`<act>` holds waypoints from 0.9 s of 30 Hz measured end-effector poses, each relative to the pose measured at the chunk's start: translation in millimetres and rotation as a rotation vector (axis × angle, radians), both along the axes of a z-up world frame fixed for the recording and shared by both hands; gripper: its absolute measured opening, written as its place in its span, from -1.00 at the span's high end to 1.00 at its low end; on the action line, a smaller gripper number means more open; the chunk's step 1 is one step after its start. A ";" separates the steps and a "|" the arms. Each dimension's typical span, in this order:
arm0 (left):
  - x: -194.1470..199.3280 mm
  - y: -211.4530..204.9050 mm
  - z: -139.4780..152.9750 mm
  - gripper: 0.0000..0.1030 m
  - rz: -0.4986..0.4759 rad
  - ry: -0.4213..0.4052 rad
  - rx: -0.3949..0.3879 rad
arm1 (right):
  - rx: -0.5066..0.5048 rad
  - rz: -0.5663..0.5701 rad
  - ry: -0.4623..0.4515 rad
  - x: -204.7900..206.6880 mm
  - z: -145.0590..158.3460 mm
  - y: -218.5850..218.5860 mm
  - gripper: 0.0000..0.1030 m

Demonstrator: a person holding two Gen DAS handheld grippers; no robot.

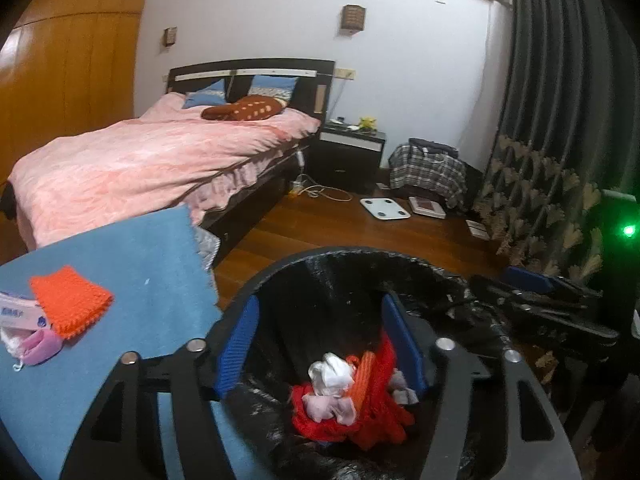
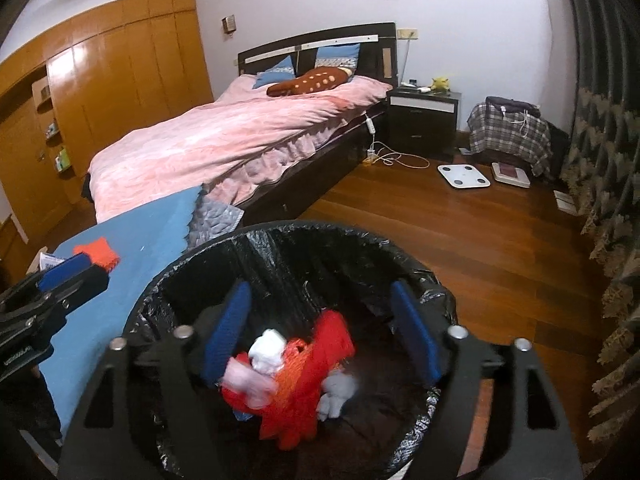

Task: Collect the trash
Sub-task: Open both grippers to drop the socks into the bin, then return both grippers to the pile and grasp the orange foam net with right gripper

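Both claws hang over the trash bin point(image 2: 404, 258), a round bin lined with a black bag. The left claw point(image 1: 320, 344) stands with its jaws apart and nothing between them. The right claw point(image 2: 320, 332) likewise stands wide, gripping nothing. Trash point(image 2: 304, 376) lies in the bin: red and orange knit pieces with white and pink wads, blurred in the right view. The table point(image 1: 132, 248), covered in blue, touches or nearly touches the bin's left rim. On the table remain one orange knit square point(image 1: 70, 300), one pink wad point(image 1: 40, 346) and one small carton point(image 1: 18, 314). Behind stands one bed point(image 2: 224, 140). Open wood floor point(image 2: 500, 248) lies to the right, bounded by curtains point(image 2: 608, 184). Two flat scales point(image 2: 464, 176) lie on it, well apart from the bin.
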State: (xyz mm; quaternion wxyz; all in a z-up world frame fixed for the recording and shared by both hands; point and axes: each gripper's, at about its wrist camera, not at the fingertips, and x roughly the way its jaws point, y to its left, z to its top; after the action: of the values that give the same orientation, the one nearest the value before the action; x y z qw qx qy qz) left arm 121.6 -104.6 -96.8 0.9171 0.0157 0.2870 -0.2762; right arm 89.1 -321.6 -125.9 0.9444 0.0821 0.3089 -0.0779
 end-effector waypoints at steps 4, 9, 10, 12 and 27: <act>2.7 19.8 0.7 -0.60 0.070 -0.005 0.002 | 0.013 0.000 -0.003 1.6 -0.1 4.4 -0.78; 6.5 54.4 1.1 -0.71 0.170 -0.015 0.005 | 0.005 0.023 0.002 7.2 1.4 20.0 -0.83; 7.5 60.2 2.0 -0.72 0.184 -0.017 0.007 | 0.004 0.034 0.004 10.0 2.3 25.7 -0.83; 9.2 72.8 2.1 -0.73 0.215 -0.018 0.013 | 0.000 0.054 0.003 13.6 4.6 34.2 -0.84; 16.3 181.8 -15.4 -0.74 0.445 -0.011 0.047 | -0.028 0.263 -0.009 65.9 13.9 140.0 -0.84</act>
State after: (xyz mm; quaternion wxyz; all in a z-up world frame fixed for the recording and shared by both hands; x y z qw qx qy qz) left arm 137.9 77.2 -112.1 0.9564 -0.0249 0.2846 -0.0601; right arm 155.0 -181.6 -112.0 0.9489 0.0278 0.3115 0.0429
